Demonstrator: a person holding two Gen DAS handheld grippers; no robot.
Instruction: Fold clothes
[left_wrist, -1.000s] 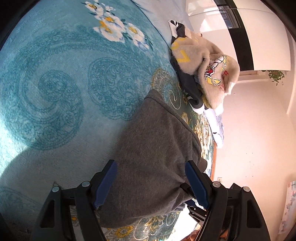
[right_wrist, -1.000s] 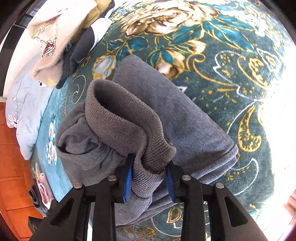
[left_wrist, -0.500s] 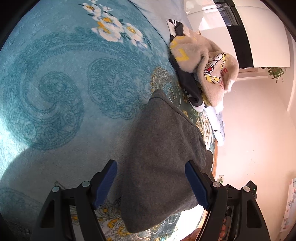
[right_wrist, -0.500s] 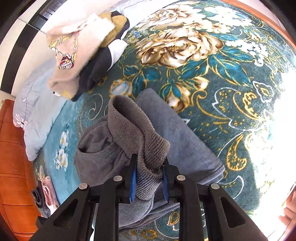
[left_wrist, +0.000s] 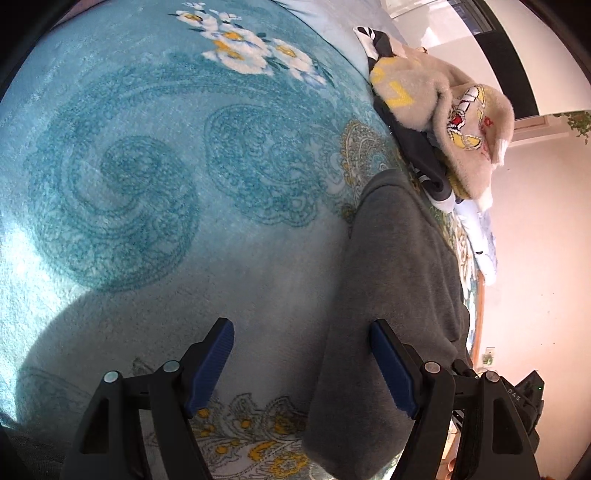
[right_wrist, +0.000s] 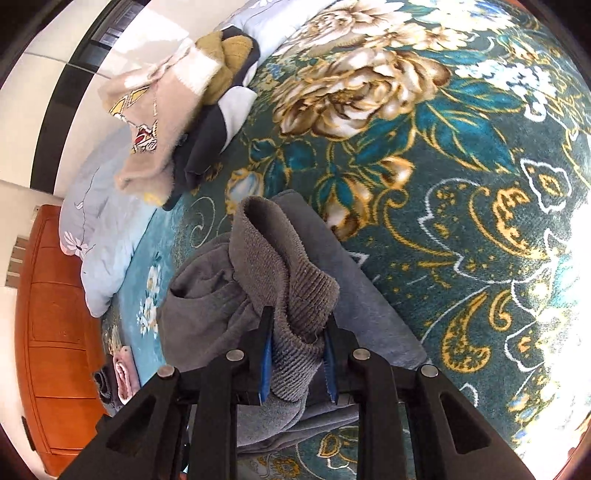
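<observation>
A grey knit garment (right_wrist: 295, 280) lies folded on the teal floral blanket (right_wrist: 461, 177). My right gripper (right_wrist: 297, 354) is shut on the garment's ribbed cuff, which bunches up between the blue pads. In the left wrist view the same grey garment (left_wrist: 399, 280) stretches away at the right. My left gripper (left_wrist: 303, 365) is open; its right finger (left_wrist: 391, 369) rests against the grey cloth, and its left finger (left_wrist: 210, 365) hangs over the bare blanket (left_wrist: 147, 184). Nothing is held between them.
A heap of clothes, beige fleece on top of dark items (right_wrist: 177, 122), lies further back, also seen as the clothes heap (left_wrist: 443, 122). A pale blue pillow (right_wrist: 107, 240) and an orange wooden headboard (right_wrist: 55, 332) are at the left. Small folded items (right_wrist: 118, 380) sit by the headboard.
The left gripper has slid left off the grey garment, so the cloth now sits only by its right finger. The right gripper has pulled back and up with the cuff still clamped.
</observation>
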